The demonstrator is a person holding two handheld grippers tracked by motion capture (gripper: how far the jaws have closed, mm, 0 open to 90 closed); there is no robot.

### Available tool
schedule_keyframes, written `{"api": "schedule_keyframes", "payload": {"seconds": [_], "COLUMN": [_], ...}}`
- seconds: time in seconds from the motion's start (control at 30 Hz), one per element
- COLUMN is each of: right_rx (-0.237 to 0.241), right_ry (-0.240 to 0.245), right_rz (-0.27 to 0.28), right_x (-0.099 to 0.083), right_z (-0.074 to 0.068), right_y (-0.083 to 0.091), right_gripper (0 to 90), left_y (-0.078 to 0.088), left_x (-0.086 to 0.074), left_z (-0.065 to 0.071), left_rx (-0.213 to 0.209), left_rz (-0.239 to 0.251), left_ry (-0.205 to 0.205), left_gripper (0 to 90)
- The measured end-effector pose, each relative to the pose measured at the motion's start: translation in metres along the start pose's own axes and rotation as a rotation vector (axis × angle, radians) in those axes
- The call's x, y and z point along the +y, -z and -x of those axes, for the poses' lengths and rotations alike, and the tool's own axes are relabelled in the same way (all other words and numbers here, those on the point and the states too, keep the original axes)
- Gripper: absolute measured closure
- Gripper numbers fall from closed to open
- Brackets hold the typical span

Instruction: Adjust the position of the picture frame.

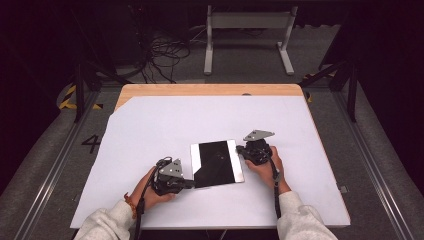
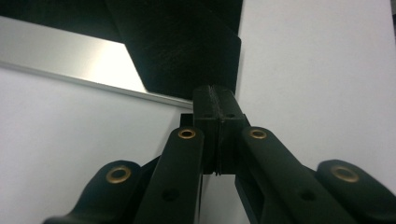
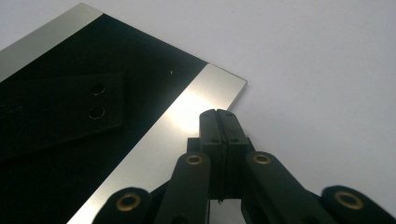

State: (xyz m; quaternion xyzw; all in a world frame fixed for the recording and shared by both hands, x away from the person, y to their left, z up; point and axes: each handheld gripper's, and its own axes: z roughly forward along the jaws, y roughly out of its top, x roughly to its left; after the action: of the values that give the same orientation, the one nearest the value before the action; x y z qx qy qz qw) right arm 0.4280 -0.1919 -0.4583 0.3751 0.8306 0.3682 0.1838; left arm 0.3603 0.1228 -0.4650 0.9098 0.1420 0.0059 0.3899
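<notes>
Two closed tools at the near corners of a flat black panel with silver end strips on a white worktop.

Floor left of the worktop (image 1: 150, 120) bears a black "4" (image 1: 91, 143); no writing readable on the panel. Left tool (image 1: 190, 184), jaws pressed together and empty, tips at the near-left corner of the flat black rectangular panel with bright metal strips (image 1: 216, 162). Panel lies flat, centre-near, slightly skewed. Right tool (image 1: 240, 149), jaws also shut with nothing between, tips at the right metal strip's edge. Bare white surface all around, wide toward the far edge. Grey metal frame (image 1: 247, 30) and cables (image 1: 162, 55) on the floor beyond.
</notes>
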Motion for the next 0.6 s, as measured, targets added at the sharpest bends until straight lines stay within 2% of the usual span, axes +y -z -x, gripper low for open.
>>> {"api": "schedule_keyframes", "payload": {"seconds": [0.37,0.47,0.5,0.53,0.6], "right_rx": [-0.013,-0.024,-0.04,-0.057,-0.058], "right_ry": [0.017,0.024,0.028,0.028,0.029], "right_rz": [0.001,-0.001,-0.003,-0.005,-0.008], "right_x": [0.002,0.003,0.003,0.003,0.002], "right_z": [-0.001,-0.003,-0.004,-0.004,-0.004], "right_y": [-0.003,-0.003,-0.003,-0.002,0.0], "right_gripper": [90.0,89.9,85.9,84.2,82.5], "left_y": [-0.016,-0.018,-0.018,-0.018,-0.018], "left_x": [0.013,0.016,0.016,0.017,0.017], "left_z": [0.02,0.023,0.023,0.024,0.024], "left_rx": [0.003,0.017,0.017,0.021,0.017], "left_rz": [0.004,-0.006,-0.006,-0.011,-0.009], "left_ry": [-0.023,-0.046,-0.046,-0.064,-0.064], "left_gripper": [89.4,89.3,89.1,88.5,86.9]}}
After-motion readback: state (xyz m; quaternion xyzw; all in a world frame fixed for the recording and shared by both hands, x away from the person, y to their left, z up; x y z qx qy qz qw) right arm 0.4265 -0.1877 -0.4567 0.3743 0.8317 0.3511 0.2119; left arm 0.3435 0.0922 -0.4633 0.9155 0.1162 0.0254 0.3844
